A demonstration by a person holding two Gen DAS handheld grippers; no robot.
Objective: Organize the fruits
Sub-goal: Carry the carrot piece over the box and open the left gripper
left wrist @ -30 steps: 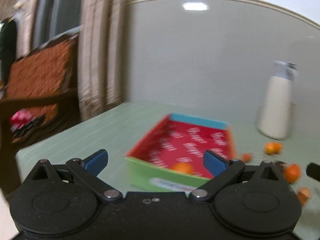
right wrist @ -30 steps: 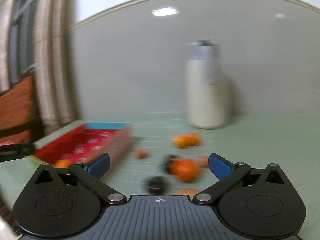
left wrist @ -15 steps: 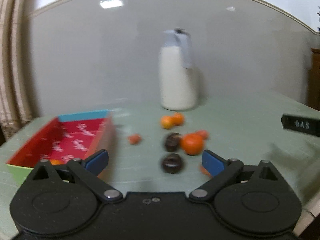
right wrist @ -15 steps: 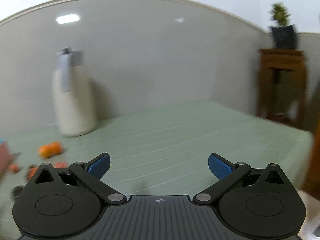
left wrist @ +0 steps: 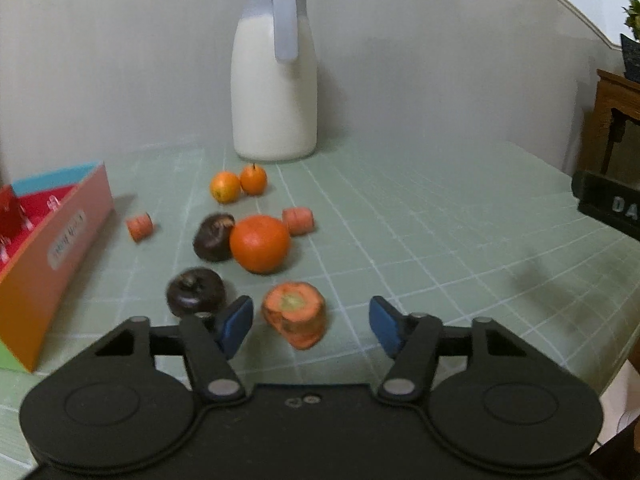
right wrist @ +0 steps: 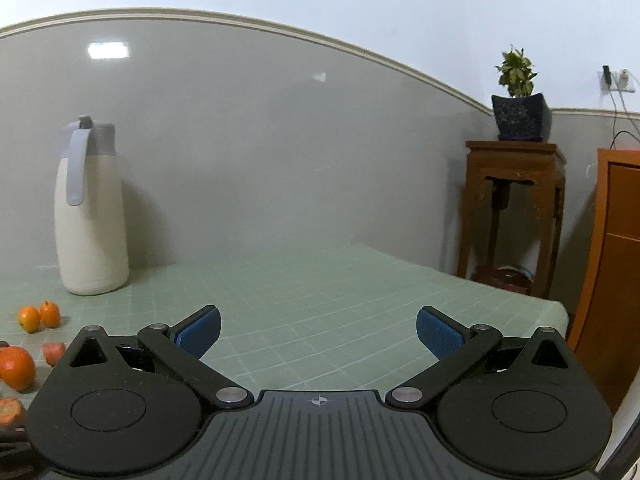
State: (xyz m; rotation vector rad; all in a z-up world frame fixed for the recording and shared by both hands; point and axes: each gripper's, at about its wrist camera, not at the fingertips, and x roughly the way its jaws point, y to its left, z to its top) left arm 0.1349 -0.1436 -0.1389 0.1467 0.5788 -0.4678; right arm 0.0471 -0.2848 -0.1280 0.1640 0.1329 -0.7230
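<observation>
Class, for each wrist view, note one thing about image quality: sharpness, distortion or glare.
Left wrist view: the near carrot chunk is slightly smeared, while the jug is crisper. Right wrist view: sharp throughout, but the fisheye bows the wall moulding, and a ceiling light's glare sits on the wall.

a home: potted plant on wooden stand, thermos jug.

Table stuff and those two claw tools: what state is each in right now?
Left gripper: jaws just closing around the carrot chunk, not yet touching it.
Right gripper: open, empty.
Jug: upright, lid shut.
Box: open-topped.
Big orange: whole, on the mat, touching a dark fruit.
</observation>
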